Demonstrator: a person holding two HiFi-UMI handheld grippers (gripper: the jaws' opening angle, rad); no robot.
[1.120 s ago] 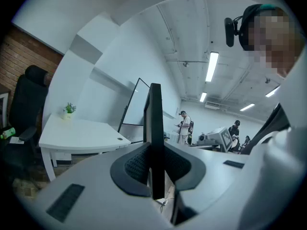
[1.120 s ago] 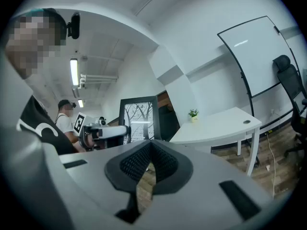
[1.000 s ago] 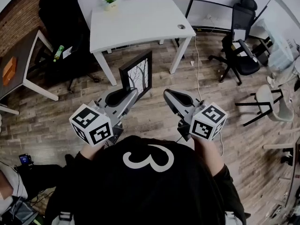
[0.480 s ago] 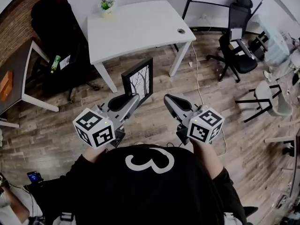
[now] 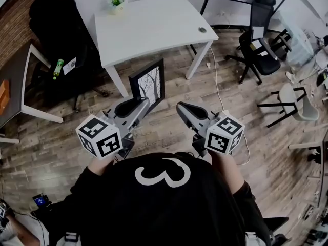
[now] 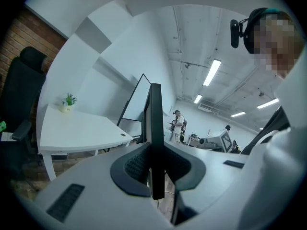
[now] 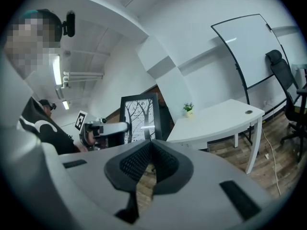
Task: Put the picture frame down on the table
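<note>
The left gripper (image 5: 141,104) is clamped on one thin edge of the picture frame (image 5: 148,83). It holds the frame upright in the air, short of the white table's (image 5: 148,24) near edge and over the wooden floor (image 5: 169,132). The right gripper (image 5: 183,108) hangs empty with its jaws pressed together. It is also on the near side of the table, beside the frame but apart from it.

The main risk, as I judge it, is that single-edge hold. The frame's weight sits well out from the pads, so it could swivel or slide free on the way over and drop to the floor. Carried too low, its bottom corner could knock the table's near edge. Set down standing, it may topple flat and slap the top (I see no stand on it). The potted plant (image 5: 117,1) at the table's far corner looks safely clear.
</note>
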